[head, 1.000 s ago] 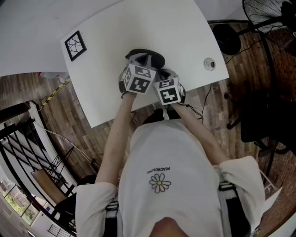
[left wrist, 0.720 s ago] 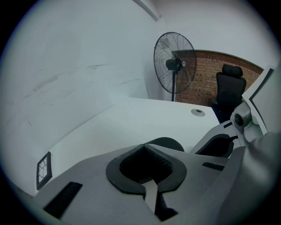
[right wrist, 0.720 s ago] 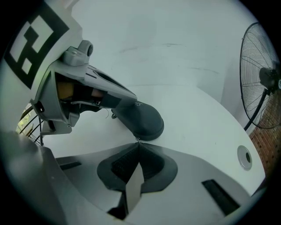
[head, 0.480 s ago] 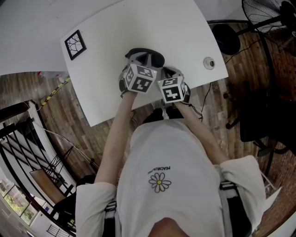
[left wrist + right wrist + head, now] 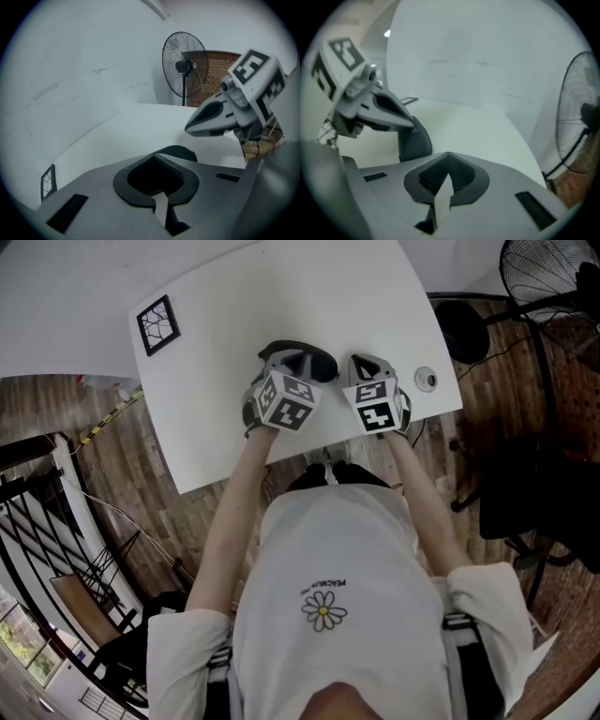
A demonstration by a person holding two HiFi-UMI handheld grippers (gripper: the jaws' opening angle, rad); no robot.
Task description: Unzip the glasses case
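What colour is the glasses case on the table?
Black or very dark grey. The glasses case shows best in the right gripper view.

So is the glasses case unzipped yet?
Done: can't tell, no zip shows. In hand: the left gripper, jaws shut, has its tips on the glasses case on the table. The right gripper, shut and empty, hovers beside it. To do: opening the case, if it's still zipped.

Glasses case (image 5: 323,363) mostly hidden behind left gripper (image 5: 294,361); fan (image 5: 551,274) cut by edge.

right hand-held gripper (image 5: 360,360) has moved right
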